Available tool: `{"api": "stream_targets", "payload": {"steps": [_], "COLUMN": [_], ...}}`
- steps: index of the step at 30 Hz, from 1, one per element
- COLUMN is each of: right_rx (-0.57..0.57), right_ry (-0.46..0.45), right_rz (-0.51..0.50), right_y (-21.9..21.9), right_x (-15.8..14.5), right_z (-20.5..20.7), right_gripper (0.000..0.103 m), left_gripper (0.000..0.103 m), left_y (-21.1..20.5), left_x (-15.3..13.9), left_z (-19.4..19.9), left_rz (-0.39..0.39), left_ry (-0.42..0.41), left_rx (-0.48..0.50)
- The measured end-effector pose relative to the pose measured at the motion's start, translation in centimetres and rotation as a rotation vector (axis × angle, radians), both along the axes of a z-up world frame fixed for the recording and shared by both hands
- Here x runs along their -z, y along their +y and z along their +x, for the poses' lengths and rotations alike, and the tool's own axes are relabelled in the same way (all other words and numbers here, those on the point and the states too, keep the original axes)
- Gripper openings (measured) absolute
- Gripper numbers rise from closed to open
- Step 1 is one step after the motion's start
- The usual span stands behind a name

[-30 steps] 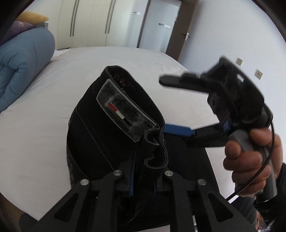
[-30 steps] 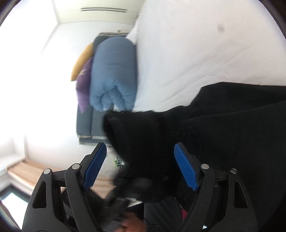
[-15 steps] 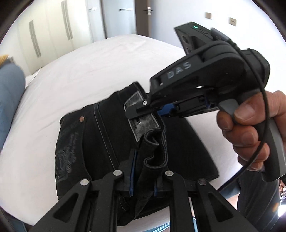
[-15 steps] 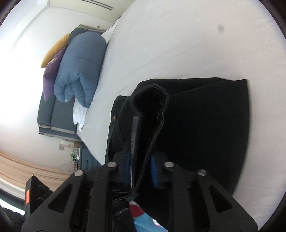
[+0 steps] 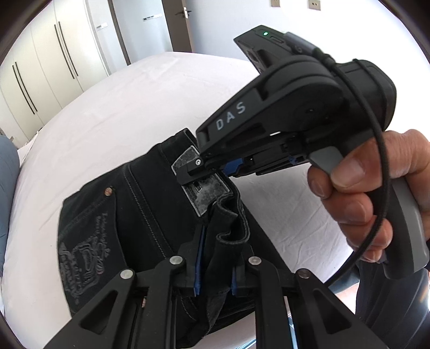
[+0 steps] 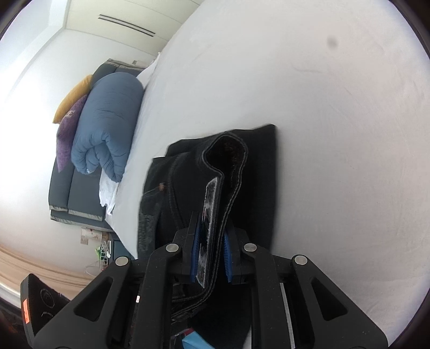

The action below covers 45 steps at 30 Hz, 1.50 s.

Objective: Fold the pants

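Black pants (image 5: 139, 214) lie partly folded on the white bed (image 5: 113, 115), with a grey waistband label (image 5: 207, 193) and an embroidered back pocket (image 5: 83, 255). My left gripper (image 5: 215, 268) is shut on the waistband near its bunched end. My right gripper (image 5: 204, 171), held in a hand, is shut on the waistband at the label, just beyond the left one. In the right wrist view the right gripper (image 6: 211, 255) pinches the label edge of the pants (image 6: 258, 171), which hang folded below.
White wardrobes (image 5: 53, 59) and a door (image 5: 172, 24) stand beyond the bed. A rolled blue duvet (image 6: 107, 128), purple and yellow pillows (image 6: 67, 131) and a dark sofa (image 6: 67, 193) lie at the bed's far side.
My right gripper came in open a second ago, closed on the waistband at the label, and both grippers have since lifted and shifted the pants slightly.
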State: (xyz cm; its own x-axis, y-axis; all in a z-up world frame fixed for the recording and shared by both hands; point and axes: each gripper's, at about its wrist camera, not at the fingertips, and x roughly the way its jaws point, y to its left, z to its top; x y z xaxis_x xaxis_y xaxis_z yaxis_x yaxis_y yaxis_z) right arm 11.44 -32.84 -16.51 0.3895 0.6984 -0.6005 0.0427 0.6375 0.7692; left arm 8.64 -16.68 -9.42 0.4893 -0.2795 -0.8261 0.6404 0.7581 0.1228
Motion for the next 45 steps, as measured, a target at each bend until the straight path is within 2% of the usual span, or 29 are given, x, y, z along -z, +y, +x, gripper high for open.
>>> {"api": "stream_targets", "payload": {"steps": [2,5,7,9,11,14,17,19,21,23,26,27,28,29,30,31,33,35,38,41,45], "right_rx": [0.017,0.024,0.043,0.075,0.11,0.155,0.093,0.022,-0.062,-0.105,-0.117,-0.117,-0.112,-0.092,-0.071,-0.049,-0.031,-0.021,-0.024,-0.024,-0.019], "right_ry": [0.008,0.023,0.051,0.059,0.049,0.038,-0.022,-0.058,-0.072,-0.051,0.083,0.134,0.154,0.135,0.134,0.155,0.171,0.172,0.16,0.157,0.149], "right_rz": [0.014,0.011,0.075,0.104,0.089,0.044,0.116,0.145,0.146,0.128,0.092,0.053,0.04,0.075,0.09,0.099,0.126,0.151,0.132,0.145,0.156], "right_y": [-0.4,-0.9,-1.4,-2.3,-3.3,-4.9,-4.4,-2.7,-0.1,1.9,3.5,3.9,3.6,3.2,2.7,2.1,1.4,1.1,1.1,1.0,0.2], "right_x": [1.0,2.3,3.4,3.4,2.8,1.0,-1.9,-3.5,-4.4,-3.7,0.1,1.5,2.8,3.4,3.7,4.1,5.0,5.4,5.4,5.6,6.3], "right_z": [-0.2,-0.4,-0.4,-0.6,-1.0,-1.8,-2.3,-2.2,-1.9,-1.6,-1.1,-0.9,-1.3,-1.7,-2.0,-2.1,-2.3,-2.3,-2.4,-2.4,-2.3], "right_gripper": [0.014,0.014,0.017,0.021,0.023,0.025,0.025,0.025,0.025,0.025,0.025,0.02,0.019,0.017,0.01,0.0,0.0,0.0,0.0,0.0,0.0], "left_gripper": [0.017,0.027,0.039,0.059,0.063,0.063,0.063,0.063,0.061,0.06,0.053,0.053,0.053,0.045,0.033,0.029,0.009,0.0,0.001,0.001,0.001], "left_y": [0.6,-0.2,0.2,2.1,4.0,7.9,12.2,14.4,16.0,16.9,17.2,17.3,17.4,17.2,17.3,17.2,17.4,17.9,19.2,20.6,21.4], "left_x": [0.6,2.0,1.4,0.1,-1.1,-3.1,-4.2,-4.5,-4.1,-3.3,-1.6,-1.1,-0.5,0.1,1.0,1.3,3.5,5.2,6.4,7.0,6.4], "left_z": [2.0,2.3,2.6,2.8,2.9,3.8,5.8,7.1,8.8,9.7,11.8,13.1,14.1,15.0,16.5,17.4,19.5,20.3,19.7,18.1,14.7], "left_rz": [0.006,0.005,-0.047,-0.143,-0.206,-0.293,-0.372,-0.393,-0.412,-0.43,-0.458,-0.481,-0.497,-0.514,-0.547,-0.57,-0.642,-0.655,-0.732,-0.769,-0.741], "left_ry": [0.005,0.034,0.055,0.1,0.108,0.114,0.119,0.108,0.141,0.164,0.219,0.241,0.26,0.281,0.329,0.366,0.484,0.54,0.593,0.604,0.553], "left_rx": [0.006,0.022,0.016,-0.003,-0.034,-0.115,-0.211,-0.276,-0.304,-0.306,-0.306,-0.312,-0.318,-0.32,-0.321,-0.318,-0.309,-0.322,-0.312,-0.317,-0.299]}}
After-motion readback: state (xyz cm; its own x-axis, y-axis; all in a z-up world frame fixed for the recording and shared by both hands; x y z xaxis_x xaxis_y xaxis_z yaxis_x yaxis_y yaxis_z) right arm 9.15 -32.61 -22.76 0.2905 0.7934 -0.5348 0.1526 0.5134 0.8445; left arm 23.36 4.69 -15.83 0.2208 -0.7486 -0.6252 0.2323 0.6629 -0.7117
